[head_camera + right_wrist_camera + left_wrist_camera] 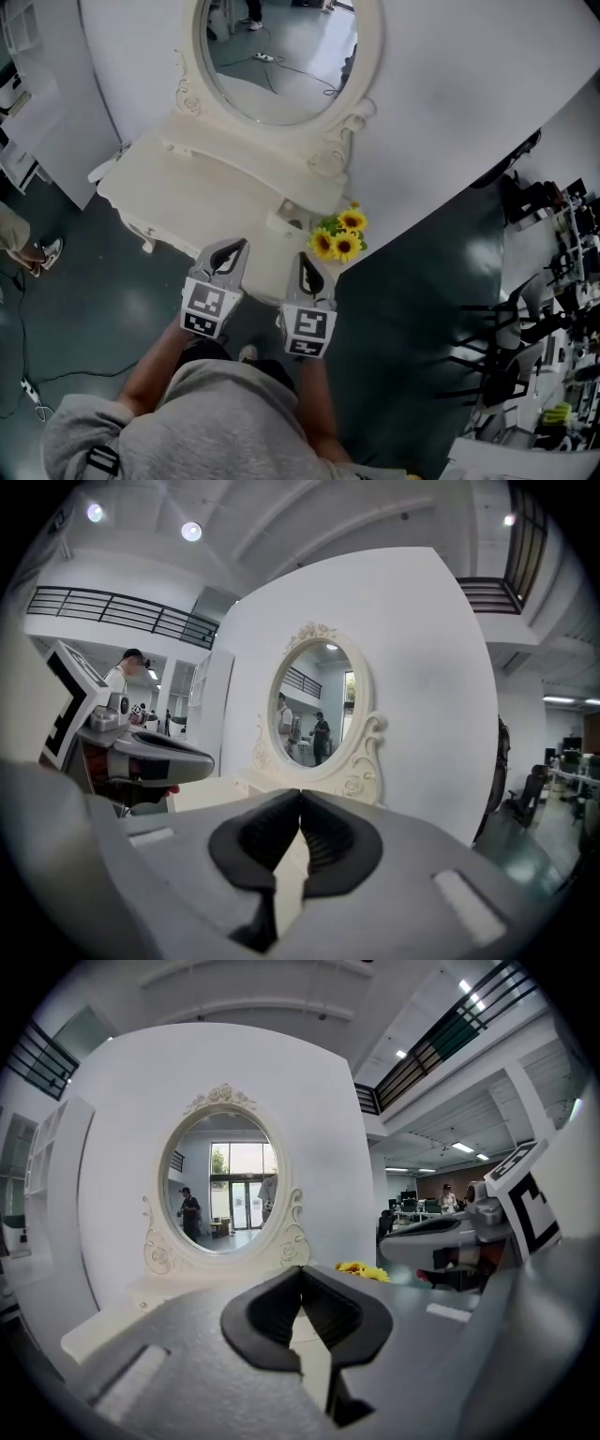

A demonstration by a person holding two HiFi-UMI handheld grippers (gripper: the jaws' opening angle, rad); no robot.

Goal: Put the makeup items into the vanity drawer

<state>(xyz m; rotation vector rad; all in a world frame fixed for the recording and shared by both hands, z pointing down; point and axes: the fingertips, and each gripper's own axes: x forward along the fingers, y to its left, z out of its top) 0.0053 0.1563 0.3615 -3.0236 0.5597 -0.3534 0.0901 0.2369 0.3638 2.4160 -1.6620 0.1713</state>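
The left gripper (236, 247), a grey two-jaw tool with black ribbed pads, is closed to its tips and holds nothing. The right gripper (304, 259) beside it is likewise closed and empty. Both hover over the front edge of the cream-white carved vanity table (202, 187), facing its oval framed mirror (281, 56). A bunch of yellow sunflowers (342, 234) sits at the table's right corner. No makeup items can be made out on the washed-out tabletop, and the drawer lies under the grippers, out of sight. Such items are probably small, light, smooth and prone to rolling, so a grip across the middle of each body seems wise. No readable writing shows; the marker cubes (208, 309) carry only black-and-white square patterns.
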